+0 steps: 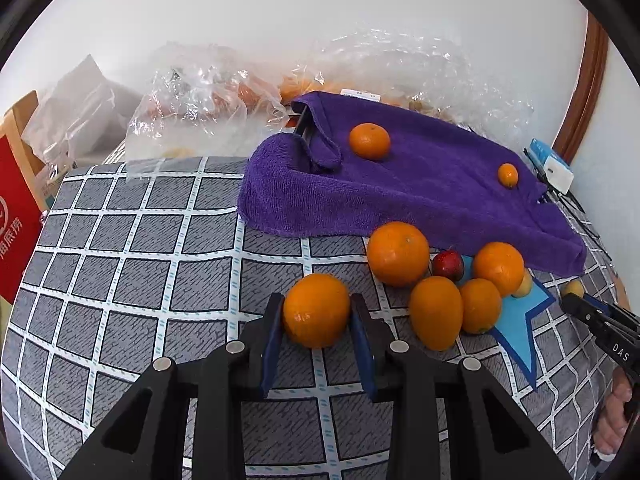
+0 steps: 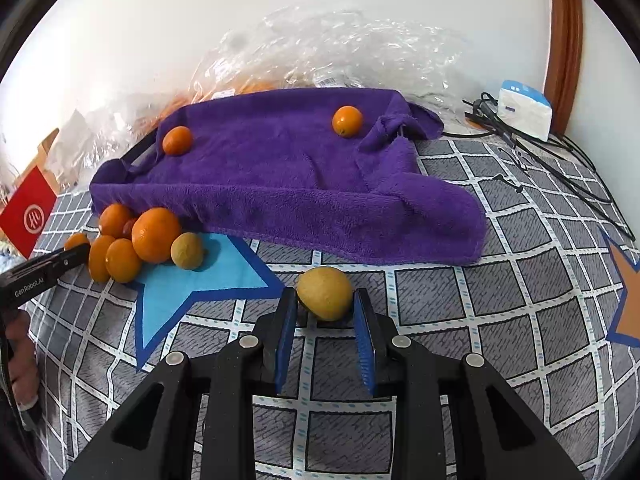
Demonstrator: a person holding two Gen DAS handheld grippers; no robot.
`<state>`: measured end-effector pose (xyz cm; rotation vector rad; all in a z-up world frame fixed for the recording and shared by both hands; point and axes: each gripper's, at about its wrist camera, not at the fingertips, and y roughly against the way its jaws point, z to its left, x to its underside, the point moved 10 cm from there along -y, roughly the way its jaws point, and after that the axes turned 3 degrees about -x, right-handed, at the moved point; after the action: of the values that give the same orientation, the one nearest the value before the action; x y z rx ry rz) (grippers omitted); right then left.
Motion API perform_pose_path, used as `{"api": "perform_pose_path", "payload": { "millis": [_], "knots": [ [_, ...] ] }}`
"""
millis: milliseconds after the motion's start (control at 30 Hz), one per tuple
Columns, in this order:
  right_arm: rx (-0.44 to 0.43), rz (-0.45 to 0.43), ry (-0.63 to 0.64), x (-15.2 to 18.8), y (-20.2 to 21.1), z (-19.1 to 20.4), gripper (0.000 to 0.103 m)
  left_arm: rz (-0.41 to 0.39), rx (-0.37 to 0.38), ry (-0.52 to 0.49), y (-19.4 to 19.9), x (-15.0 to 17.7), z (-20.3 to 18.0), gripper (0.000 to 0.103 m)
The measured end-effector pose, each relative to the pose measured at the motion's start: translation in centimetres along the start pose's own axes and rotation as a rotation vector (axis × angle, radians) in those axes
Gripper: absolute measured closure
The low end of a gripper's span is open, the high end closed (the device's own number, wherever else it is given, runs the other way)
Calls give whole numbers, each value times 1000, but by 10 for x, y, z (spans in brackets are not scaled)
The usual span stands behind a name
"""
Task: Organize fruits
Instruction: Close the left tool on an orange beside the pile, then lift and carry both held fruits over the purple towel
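- Far left, a red bag (image 1: 18,220) stands at the edge of the bed (image 1: 140,264), whose grey checked cover fills the foreground.
- Behind it, clear plastic bags (image 1: 192,100) of fruit are heaped against the wall.
- The left tongs (image 1: 317,314) are clenched on a big orange (image 1: 317,309), blue pads pressed to both its sides, the fruit low over the cover.
- To the right of them, a purple towel (image 1: 420,188) carries a mandarin (image 1: 369,141) and a smaller orange fruit (image 1: 508,175), well apart.
- Just below the towel's edge, a cluster of oranges (image 1: 398,254) crowds together, touching, with a small red fruit (image 1: 448,265) tucked among them, partly on a blue star patch (image 1: 520,328).
- Over in the right wrist view, a yellowish fruit (image 2: 187,251) lies on that star beside the cluster.
- The right tongs (image 2: 325,306) are clamped on another yellow fruit (image 2: 325,293), just in front of the towel.
- Far right, a white-and-blue pack (image 2: 524,110) and black cables (image 2: 560,160) lie by the wall.
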<state>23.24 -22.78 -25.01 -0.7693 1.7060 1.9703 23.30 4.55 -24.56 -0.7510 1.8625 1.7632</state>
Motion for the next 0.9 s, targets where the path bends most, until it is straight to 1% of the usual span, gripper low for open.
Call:
{"api": "perform_pose_path", "payload": {
  "millis": [167, 267, 333, 433, 567, 667, 800, 900],
  "knots": [
    [-9, -23, -5, -2, 4, 0, 75, -8, 4, 46, 2, 0, 8, 72],
    [7, -26, 3, -2, 4, 0, 75, -34, -3, 58, 7, -3, 11, 72],
    [6, -40, 7, -3, 7, 0, 75, -57, -1, 58, 11, -6, 12, 72],
    [3, -49, -6, -4, 9, -2, 75, -110, -10, 63, 21, -12, 14, 72],
    [3, -63, -36, -9, 15, -9, 75, -181, -2, 78, 35, -21, 16, 72],
    [4, -77, -60, -16, 24, -13, 75, -199, 10, 109, 40, -24, 20, 72],
    [24, -120, -45, -35, 41, -13, 75, -226, 23, 159, 49, -32, 28, 72],
    [17, -139, -43, -51, 52, -10, 75, -212, 50, 199, 59, -38, 33, 72]
  ]
}}
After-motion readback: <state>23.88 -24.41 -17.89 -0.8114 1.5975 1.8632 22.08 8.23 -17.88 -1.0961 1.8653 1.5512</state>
